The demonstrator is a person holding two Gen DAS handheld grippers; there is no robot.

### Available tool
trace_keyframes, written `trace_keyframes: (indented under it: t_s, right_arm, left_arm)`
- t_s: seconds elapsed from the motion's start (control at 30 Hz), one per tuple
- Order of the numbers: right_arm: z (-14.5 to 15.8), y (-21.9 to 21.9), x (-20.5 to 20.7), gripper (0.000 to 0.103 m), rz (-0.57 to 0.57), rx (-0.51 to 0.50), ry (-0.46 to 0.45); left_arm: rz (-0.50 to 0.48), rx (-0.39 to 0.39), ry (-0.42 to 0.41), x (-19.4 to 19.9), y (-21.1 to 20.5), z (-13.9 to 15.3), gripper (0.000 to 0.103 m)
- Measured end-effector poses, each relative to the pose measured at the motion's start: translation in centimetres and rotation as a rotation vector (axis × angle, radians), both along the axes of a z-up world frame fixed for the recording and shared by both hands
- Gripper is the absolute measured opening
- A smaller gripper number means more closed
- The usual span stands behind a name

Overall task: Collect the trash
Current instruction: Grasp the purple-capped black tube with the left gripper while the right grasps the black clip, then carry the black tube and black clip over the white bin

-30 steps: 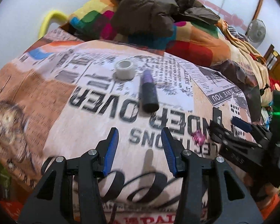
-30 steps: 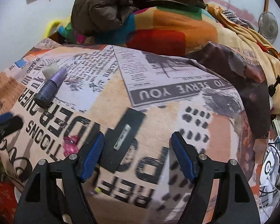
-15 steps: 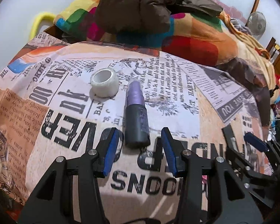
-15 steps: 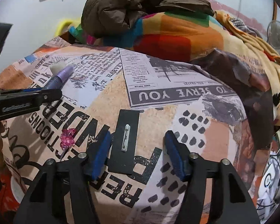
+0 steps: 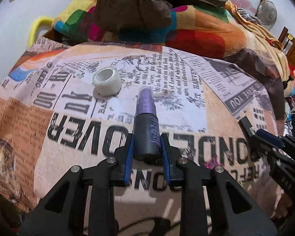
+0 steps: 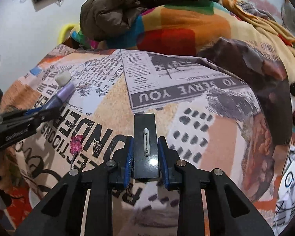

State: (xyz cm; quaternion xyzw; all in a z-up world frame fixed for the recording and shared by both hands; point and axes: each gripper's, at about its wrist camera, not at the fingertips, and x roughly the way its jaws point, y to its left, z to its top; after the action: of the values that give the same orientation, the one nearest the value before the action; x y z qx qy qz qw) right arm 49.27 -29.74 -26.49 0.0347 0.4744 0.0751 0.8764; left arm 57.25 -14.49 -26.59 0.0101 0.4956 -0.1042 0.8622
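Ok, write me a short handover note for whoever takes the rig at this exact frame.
Left gripper: jaws closing, pads against the dark base of the purple spray bottle, which lies on the newspaper-print bedspread.
Right gripper: jaws closing on the flat black card, which lies on the bedspread.
Loose: white tape roll beyond the bottle, pink crumpled bit left of the card.
Done: nothing lifted yet.
Left: lift both, then collect the roll and pink bit. No bin in view.

Brown jacket (image 5: 139, 5) atop colourful blanket (image 5: 196, 31), newsprint bedspread (image 5: 186, 74) below
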Motion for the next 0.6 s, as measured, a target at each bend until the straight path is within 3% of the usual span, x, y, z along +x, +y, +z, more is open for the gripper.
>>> trace_keyframes:
  t_s: [0.2, 0.6]
  right_arm:
    - [2.4, -0.5, -1.4, 0.022, -0.009, 0.003, -0.028]
    - [10.3, 1.7, -5.2, 0.022, 0.047, 0.008, -0.173]
  left_arm:
    - [-0.008, -0.010, -0.016, -2.7, 0.7, 2.5, 0.025]
    - [0.022, 0.000, -0.127, -9.2, 3.3, 10.0, 0.025]
